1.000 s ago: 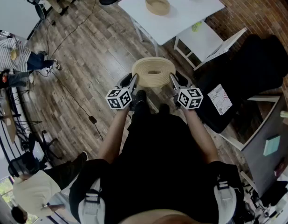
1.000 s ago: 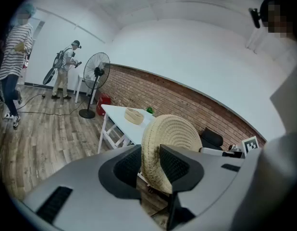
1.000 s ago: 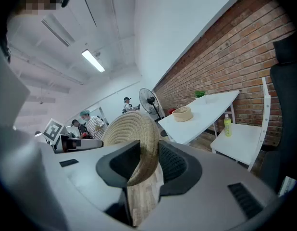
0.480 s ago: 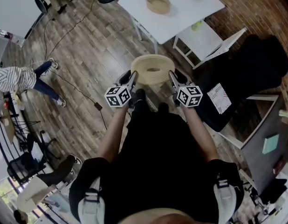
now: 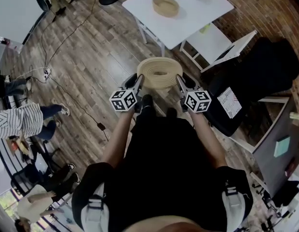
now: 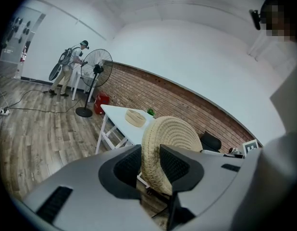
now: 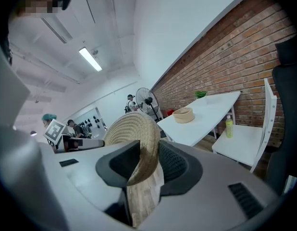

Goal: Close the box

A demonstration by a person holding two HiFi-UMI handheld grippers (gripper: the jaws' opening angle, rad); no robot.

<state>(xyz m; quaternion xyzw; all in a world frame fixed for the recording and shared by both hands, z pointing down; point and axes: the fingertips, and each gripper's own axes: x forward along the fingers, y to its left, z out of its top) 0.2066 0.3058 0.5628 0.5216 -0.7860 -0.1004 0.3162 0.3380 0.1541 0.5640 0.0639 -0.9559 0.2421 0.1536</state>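
Note:
A round woven lid hangs over the wooden floor, gripped at opposite rims. My left gripper is shut on its left rim and my right gripper on its right rim. In the left gripper view the lid stands on edge between the pads of the left gripper. The right gripper view shows the lid's rim clamped in the right gripper. The open woven box sits on a white table ahead; the box shows in both gripper views.
A white chair with a green bottle stands beside the table, and a black office chair is to the right. A floor fan stands behind the table. Cables cross the floor; people stand at the left.
Both grippers and the lid have drifted a little toward the table. The person in the striped shirt has walked out of the left gripper view and down the left side of the head view.

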